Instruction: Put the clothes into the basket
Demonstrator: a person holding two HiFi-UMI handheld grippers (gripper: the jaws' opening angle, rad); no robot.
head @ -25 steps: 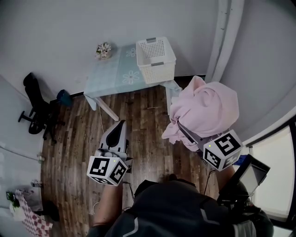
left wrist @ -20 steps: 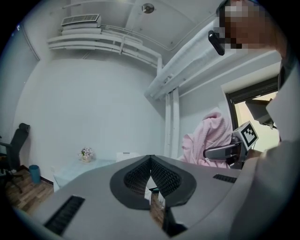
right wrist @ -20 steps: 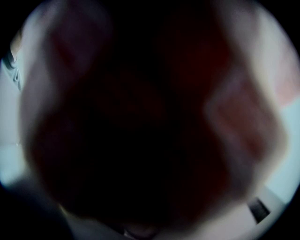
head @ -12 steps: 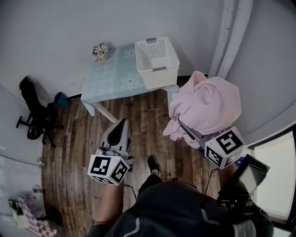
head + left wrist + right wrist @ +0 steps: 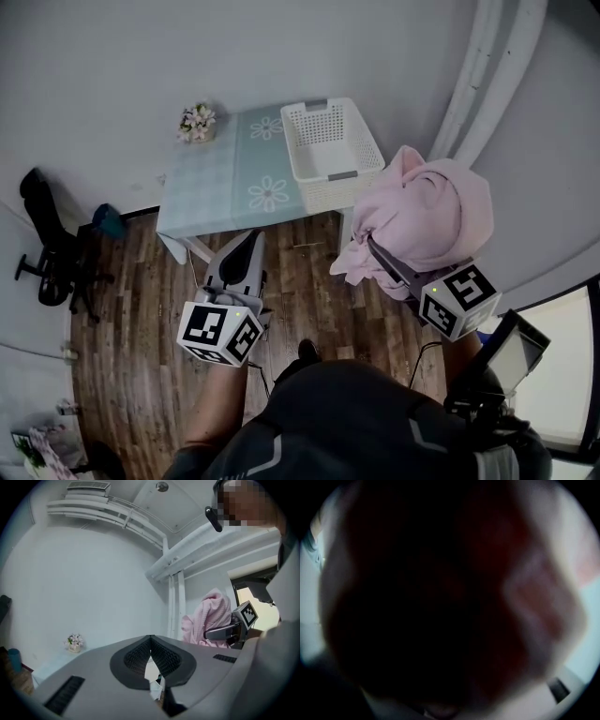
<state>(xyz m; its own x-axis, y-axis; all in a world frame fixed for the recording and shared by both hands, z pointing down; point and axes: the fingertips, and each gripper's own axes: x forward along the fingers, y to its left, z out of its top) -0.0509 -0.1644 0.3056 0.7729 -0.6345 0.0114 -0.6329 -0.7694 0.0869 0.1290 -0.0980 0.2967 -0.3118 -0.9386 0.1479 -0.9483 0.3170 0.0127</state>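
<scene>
Right hand-held gripper (image 5: 377, 249) is clamped on a bunched pink garment (image 5: 427, 216), held in the air near the white basket (image 5: 323, 192) on the surface (image 5: 220, 178); the bundle shows no clear long axis. Left hand-held gripper (image 5: 249, 238) has its jaws together, pointing toward the surface

Domestic-style room, sparse, probably a staged one. Evidence: dark wood-plank floor (image 5: 141, 328), small table (image 5: 211, 187) under a pale blue daisy-print cloth, white plastic laundry basket (image 5: 347, 192) on it, little pot of flowers (image 5: 196, 122) at the far corner. Less homely: bare white walls (image 5: 112, 75), black office chair (image 5: 47, 244) at the left wall, exposed white pipes (image 5: 487, 66) up the right wall, a bright window (image 5: 562, 375) low right.
</scene>
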